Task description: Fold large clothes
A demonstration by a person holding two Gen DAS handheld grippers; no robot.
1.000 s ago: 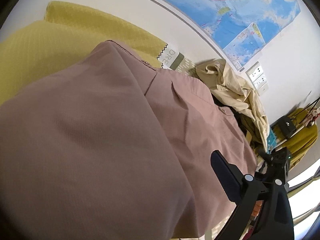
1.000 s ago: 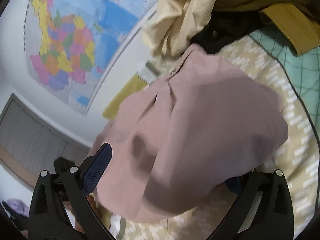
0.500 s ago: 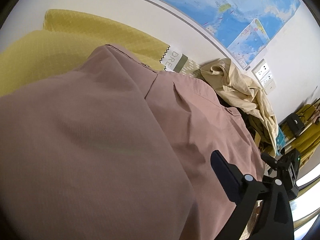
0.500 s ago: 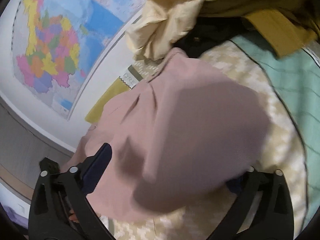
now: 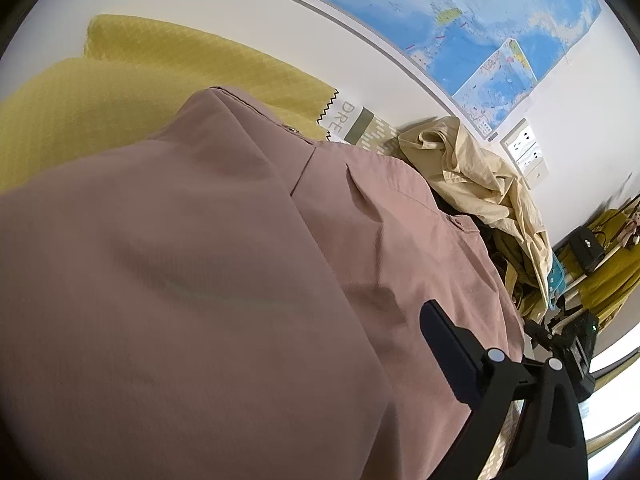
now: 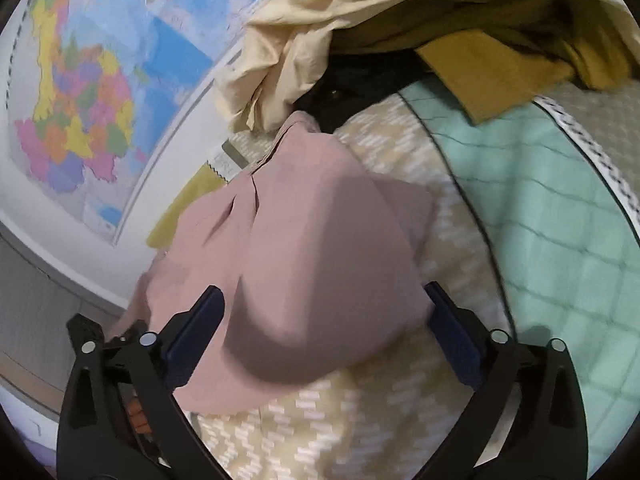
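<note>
Pink garment: lying spread and partly doubled over on the patterned bed cover, filling most of the left wrist view; a folded lobe of it is bulging between the right gripper's fingers.
Garment fabric: looking like a thin, fine-woven dusty pink cloth, showing a seam, a pleat and small snap tabs.
Containers: none showing; the clothes are sitting loose in a heap.
Clothes heap: a crumpled cream garment is lying on top of dark and mustard pieces at the far end of the pink garment, just touching its far edge.
Right gripper: jaws standing wide apart, one blue-padded finger at each side of the pink lobe; the cloth is lying between them, unpinched.
Left gripper: only one black finger is showing, lying against the pink cloth; the other is hidden under the fabric, so I cannot tell whether the jaws are clenched or released.
Bed cover: beige with short white woven dashes; a mint quilted sheet is lying beside it.
Yellow blanket: quilted in diamonds, lying behind the pink garment.
Wall map: hanging behind, colourful and glossy.
</note>
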